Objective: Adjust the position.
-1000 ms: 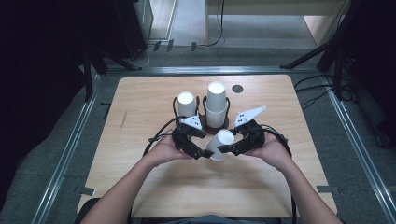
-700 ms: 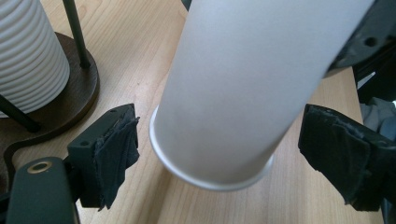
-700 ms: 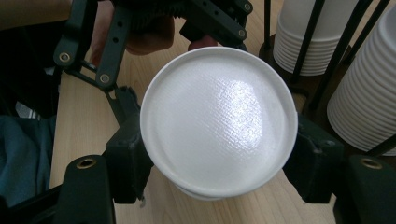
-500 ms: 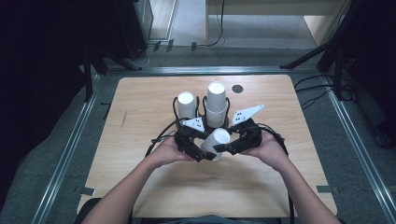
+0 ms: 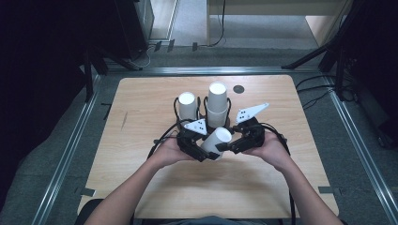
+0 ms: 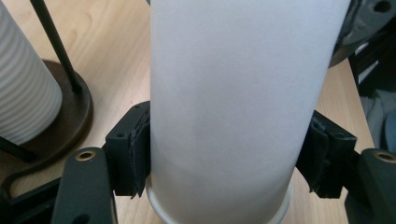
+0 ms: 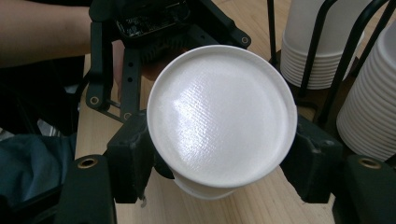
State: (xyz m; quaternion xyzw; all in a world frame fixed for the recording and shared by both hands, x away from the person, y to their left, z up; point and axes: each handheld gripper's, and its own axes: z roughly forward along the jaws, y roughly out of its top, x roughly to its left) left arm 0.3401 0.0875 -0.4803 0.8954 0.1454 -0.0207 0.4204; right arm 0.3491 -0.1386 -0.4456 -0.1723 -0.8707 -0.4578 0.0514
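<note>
A white paper cup (image 5: 215,143) lies tilted above the wooden table (image 5: 141,122), held between both hands at the front middle. My left gripper (image 5: 204,153) comes at it from the left. In the left gripper view the cup (image 6: 229,102) stands between the black pads (image 6: 135,154), which press its wall near the rim. These jaws have just been closing on it. My right gripper (image 5: 226,146) comes from the right. Its view faces the cup's round end (image 7: 222,114), and my right gripper (image 7: 219,170) is shut on the cup's sides.
Behind the hands a black wire rack holds two stacks of white cups (image 5: 187,105) (image 5: 217,104). The stacks (image 7: 373,93) (image 6: 23,84) stand close beside the held cup. A small black disc (image 5: 239,88) lies at the table's far side.
The cup has shifted a little toward the left gripper and tilted more. Both hands have stayed where they were.
</note>
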